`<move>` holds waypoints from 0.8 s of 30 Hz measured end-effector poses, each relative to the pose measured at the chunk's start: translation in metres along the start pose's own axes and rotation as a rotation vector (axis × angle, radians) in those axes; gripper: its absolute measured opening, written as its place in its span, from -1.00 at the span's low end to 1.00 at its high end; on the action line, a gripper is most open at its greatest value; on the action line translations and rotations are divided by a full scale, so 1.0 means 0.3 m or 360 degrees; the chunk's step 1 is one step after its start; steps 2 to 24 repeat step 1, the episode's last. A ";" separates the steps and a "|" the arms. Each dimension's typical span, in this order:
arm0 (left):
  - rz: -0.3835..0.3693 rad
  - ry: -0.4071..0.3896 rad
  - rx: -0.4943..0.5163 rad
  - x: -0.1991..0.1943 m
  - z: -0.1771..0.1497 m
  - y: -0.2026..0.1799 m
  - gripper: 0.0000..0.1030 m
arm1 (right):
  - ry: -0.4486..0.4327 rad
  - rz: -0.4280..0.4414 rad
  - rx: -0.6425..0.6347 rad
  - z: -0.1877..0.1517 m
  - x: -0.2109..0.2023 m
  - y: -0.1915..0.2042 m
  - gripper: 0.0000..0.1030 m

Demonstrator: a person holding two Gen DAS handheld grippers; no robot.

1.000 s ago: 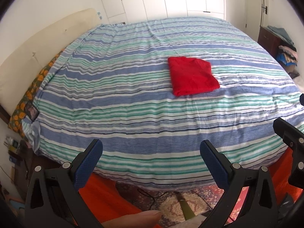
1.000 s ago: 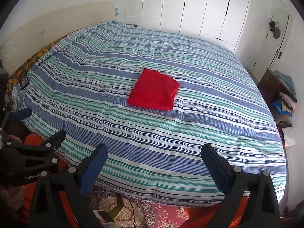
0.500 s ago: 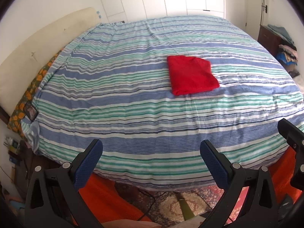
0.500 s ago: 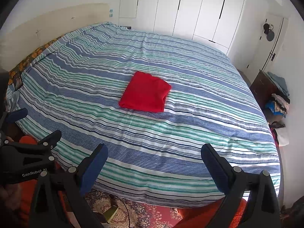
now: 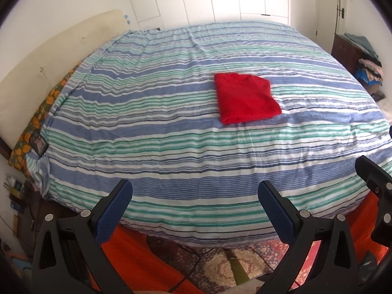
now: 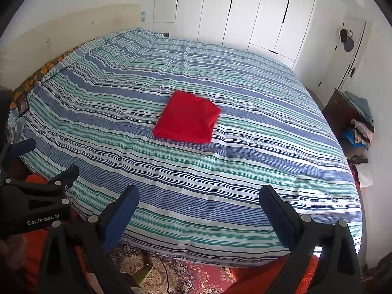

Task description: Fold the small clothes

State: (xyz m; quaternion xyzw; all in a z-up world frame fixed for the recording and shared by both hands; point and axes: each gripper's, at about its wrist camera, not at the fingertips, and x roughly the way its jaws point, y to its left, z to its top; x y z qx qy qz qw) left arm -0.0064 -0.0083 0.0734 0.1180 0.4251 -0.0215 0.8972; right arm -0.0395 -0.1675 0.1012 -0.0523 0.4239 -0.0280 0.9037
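Note:
A red garment (image 5: 246, 98) lies folded into a neat rectangle near the middle of the striped bed (image 5: 147, 134); it also shows in the right wrist view (image 6: 187, 120) on the same bed (image 6: 269, 147). My left gripper (image 5: 194, 196) is open and empty, held back over the bed's near edge, far from the garment. My right gripper (image 6: 199, 202) is open and empty, also back at the near edge. The left gripper shows at the left of the right wrist view (image 6: 36, 169).
A beige headboard (image 5: 49, 56) and an orange-patterned pillow (image 5: 36, 112) are at the left. White wardrobe doors (image 6: 245, 12) stand behind the bed. A dark cabinet with piled clothes (image 6: 352, 117) is at the right. A patterned rug (image 5: 220, 269) lies below the bed's edge.
Both grippers have drawn slightly back and up from the bed; the right view has shifted so the garment sits a little farther left. The folded garment has not moved.

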 end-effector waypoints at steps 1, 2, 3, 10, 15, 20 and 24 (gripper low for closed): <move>0.0003 -0.0004 0.0002 -0.002 0.000 -0.002 0.99 | -0.0001 -0.0001 0.0000 -0.001 -0.001 0.001 0.89; 0.0003 -0.0004 0.0002 -0.002 0.000 -0.002 0.99 | -0.0001 -0.0001 0.0000 -0.001 -0.001 0.001 0.89; 0.0003 -0.0004 0.0002 -0.002 0.000 -0.002 0.99 | -0.0001 -0.0001 0.0000 -0.001 -0.001 0.001 0.89; 0.0003 -0.0004 0.0002 -0.002 0.000 -0.002 0.99 | -0.0001 -0.0001 0.0000 -0.001 -0.001 0.001 0.89; 0.0003 -0.0004 0.0002 -0.002 0.000 -0.002 0.99 | -0.0001 -0.0001 0.0000 -0.001 -0.001 0.001 0.89; 0.0003 -0.0004 0.0002 -0.002 0.000 -0.002 0.99 | -0.0001 -0.0001 0.0000 -0.001 -0.001 0.001 0.89; 0.0003 -0.0004 0.0002 -0.002 0.000 -0.002 0.99 | -0.0001 -0.0001 0.0000 -0.001 -0.001 0.001 0.89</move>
